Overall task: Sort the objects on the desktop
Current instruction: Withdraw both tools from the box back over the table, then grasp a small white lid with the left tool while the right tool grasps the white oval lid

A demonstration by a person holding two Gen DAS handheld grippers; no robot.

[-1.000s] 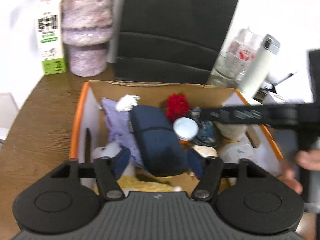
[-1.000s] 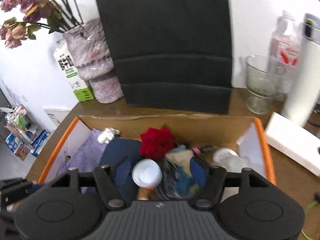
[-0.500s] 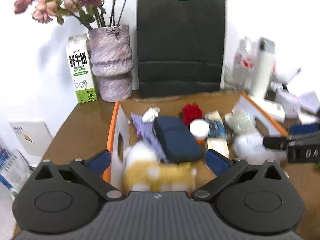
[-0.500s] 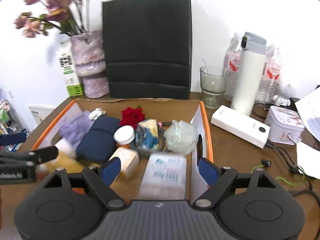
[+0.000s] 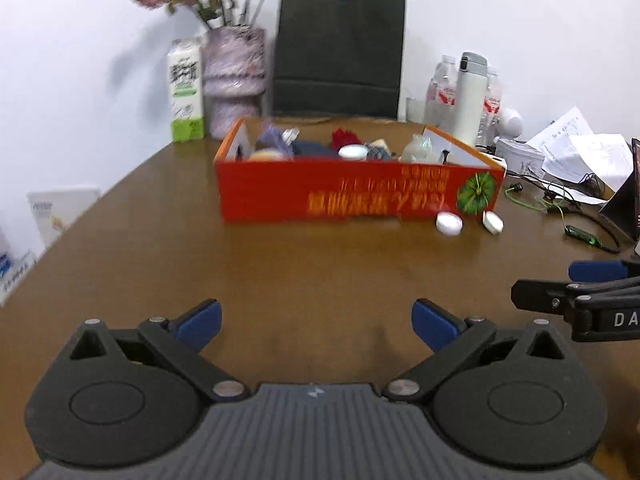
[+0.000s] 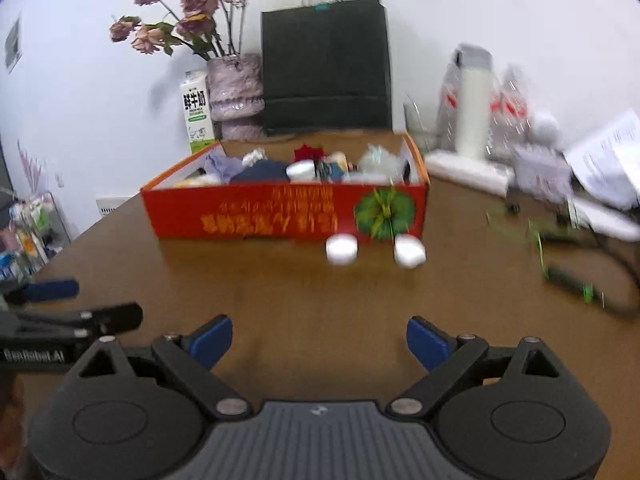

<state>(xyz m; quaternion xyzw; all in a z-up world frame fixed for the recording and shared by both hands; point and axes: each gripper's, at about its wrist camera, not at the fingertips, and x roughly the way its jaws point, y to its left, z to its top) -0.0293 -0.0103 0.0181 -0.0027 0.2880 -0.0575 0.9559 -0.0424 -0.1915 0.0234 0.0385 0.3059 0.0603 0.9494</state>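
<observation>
An office desk: printed papers point(image 5: 576, 148), cables point(image 5: 560, 196), water bottles point(image 5: 440, 96), paper bag point(image 5: 340, 52).

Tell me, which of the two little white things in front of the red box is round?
The left one, a round white cap. The other white piece, just right of it beside the red box, looks longer and more oblong.

Each tool is black plastic: the left tool point(image 5: 316, 322) and the right tool point(image 6: 319, 340) have blue fingertips point(image 5: 199, 319), silver screws, round discs and a ribbed grey base.
</observation>
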